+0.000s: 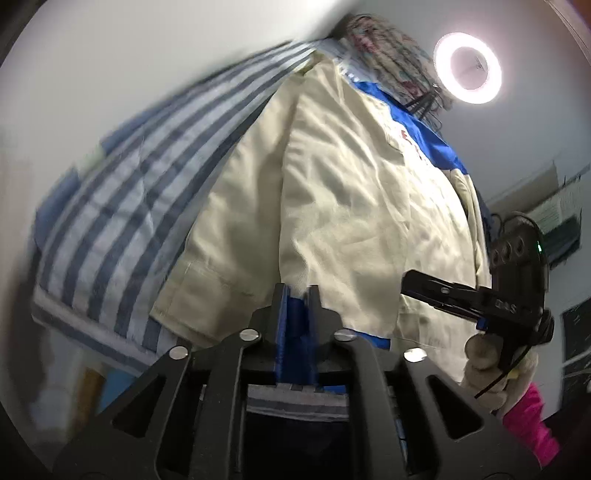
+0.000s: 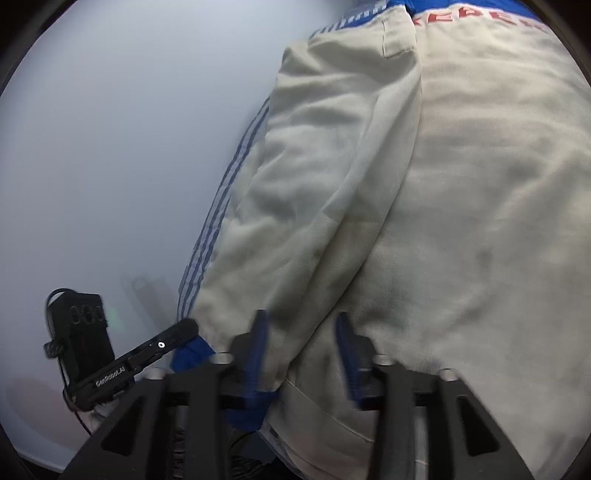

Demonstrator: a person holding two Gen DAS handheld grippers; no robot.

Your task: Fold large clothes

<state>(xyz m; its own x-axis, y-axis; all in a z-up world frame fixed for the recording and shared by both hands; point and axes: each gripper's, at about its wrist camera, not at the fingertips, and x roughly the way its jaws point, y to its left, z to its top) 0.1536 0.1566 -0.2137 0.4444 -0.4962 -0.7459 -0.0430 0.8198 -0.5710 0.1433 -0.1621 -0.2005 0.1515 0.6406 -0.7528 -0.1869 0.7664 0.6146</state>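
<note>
The jacket point(image 1: 343, 206) is cream, with a bright blue band point(image 1: 410, 122) across it and red letters point(image 2: 476, 18) below that band; its cuff point(image 2: 192, 356) is blue too. Beside it a cloth point(image 1: 122, 206) is striped in dark blue-grey and pale blue-white, and the surface point(image 2: 110, 147) under both is plain pale grey-white. Both grippers, left point(image 1: 297, 295) and right point(image 2: 301, 332), are black with blue fingers point(image 2: 258, 343), and a sleeve point(image 1: 528, 417) is hot pink.

- The striped cloth point(image 1: 122, 206) is smeared by motion blur at the left — its edges cannot be traced.
- The red lettering point(image 2: 476, 18) on the cream garment point(image 2: 424, 206) is cut off by the top edge.
- The blue fingertips point(image 2: 258, 332) of the right tongs point(image 2: 301, 332) are blurred.
</note>
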